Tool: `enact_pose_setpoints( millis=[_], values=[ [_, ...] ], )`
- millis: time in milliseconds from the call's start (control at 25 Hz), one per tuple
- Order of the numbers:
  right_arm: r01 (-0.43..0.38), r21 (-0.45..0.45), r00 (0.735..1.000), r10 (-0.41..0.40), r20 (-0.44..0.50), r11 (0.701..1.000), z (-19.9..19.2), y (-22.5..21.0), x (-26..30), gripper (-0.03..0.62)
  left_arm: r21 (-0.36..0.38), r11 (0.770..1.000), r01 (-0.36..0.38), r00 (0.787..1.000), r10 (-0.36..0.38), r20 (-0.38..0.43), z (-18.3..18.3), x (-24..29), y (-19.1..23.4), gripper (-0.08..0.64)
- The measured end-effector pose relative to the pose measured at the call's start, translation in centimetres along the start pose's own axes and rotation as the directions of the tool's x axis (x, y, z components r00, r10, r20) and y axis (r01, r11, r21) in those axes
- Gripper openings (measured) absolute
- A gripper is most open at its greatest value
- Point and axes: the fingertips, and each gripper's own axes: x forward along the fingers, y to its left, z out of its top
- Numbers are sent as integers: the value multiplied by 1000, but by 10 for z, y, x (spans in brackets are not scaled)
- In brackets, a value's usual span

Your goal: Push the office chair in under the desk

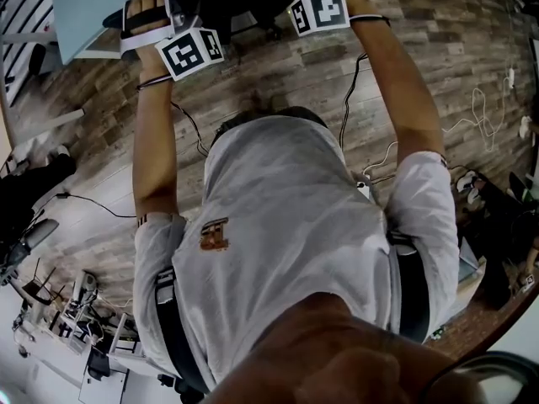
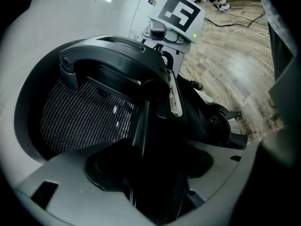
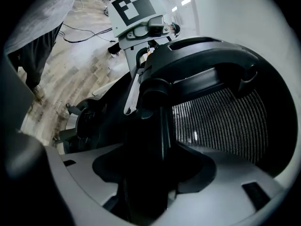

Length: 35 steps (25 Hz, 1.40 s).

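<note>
Tongs on both sides hold the chair (image 2: 113,60) at the top of its back. The left tongs (image 2: 153,192) are pressed shut on a black bar of the back. The right tongs (image 3: 141,192) pinch a black bar there too. The tips are dark and so is the bar, so it is hard to see where one ends and the other starts. Beside each bar is the mesh (image 3: 225,121) of the back.

From the head, most of the chair is hidden. Only a dark bit shows at the top edge, cut off, between the left cube (image 1: 192,53) and the right cube (image 1: 318,11). The tips of the tongs cannot be seen from there. The shirt (image 1: 286,225) fills the middle and hides the floor below it.

The desk (image 1: 84,11) is a pale corner at the top left, cut off by the edge. It is just left of the left arm, and the chair is near it. How far the chair sits under the desk cannot be told.

The wood floor (image 1: 278,74) is open between the arms. White cables (image 1: 484,112) lie on it at the right, and a thin black one runs under the arms. Dark gear (image 1: 76,318) crowds the bottom left corner, too small to make out.
</note>
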Motion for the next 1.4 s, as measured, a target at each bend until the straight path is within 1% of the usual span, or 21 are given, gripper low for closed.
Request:
enact_pose_setpoints(
  millis=[240, 680, 920, 1160, 1400],
  values=[
    [-4, 6, 1000, 4, 4, 1000, -13, -7, 16, 262, -3, 1000, 2, 1000, -2, -14, 0, 20, 7, 314],
    [-6, 16, 1000, 6, 15, 1000, -17, -17, 43, 262, -7, 1000, -7, 1000, 6, -30, -15, 46, 18, 315],
    [-17, 14, 1000, 17, 7, 1000, -27, -19, 58, 262, -16, 1000, -12, 999, 11, -40, -17, 64, 21, 316],
    [-33, 13, 999, 33, -12, 999, -36, -28, 73, 262, -11, 1000, -10, 998, 10, -57, -21, 80, 30, 314],
    [-14, 24, 1000, 14, 19, 1000, -38, -29, 76, 262, -23, 999, -34, 998, 32, -44, -20, 85, 31, 316]
  ],
)
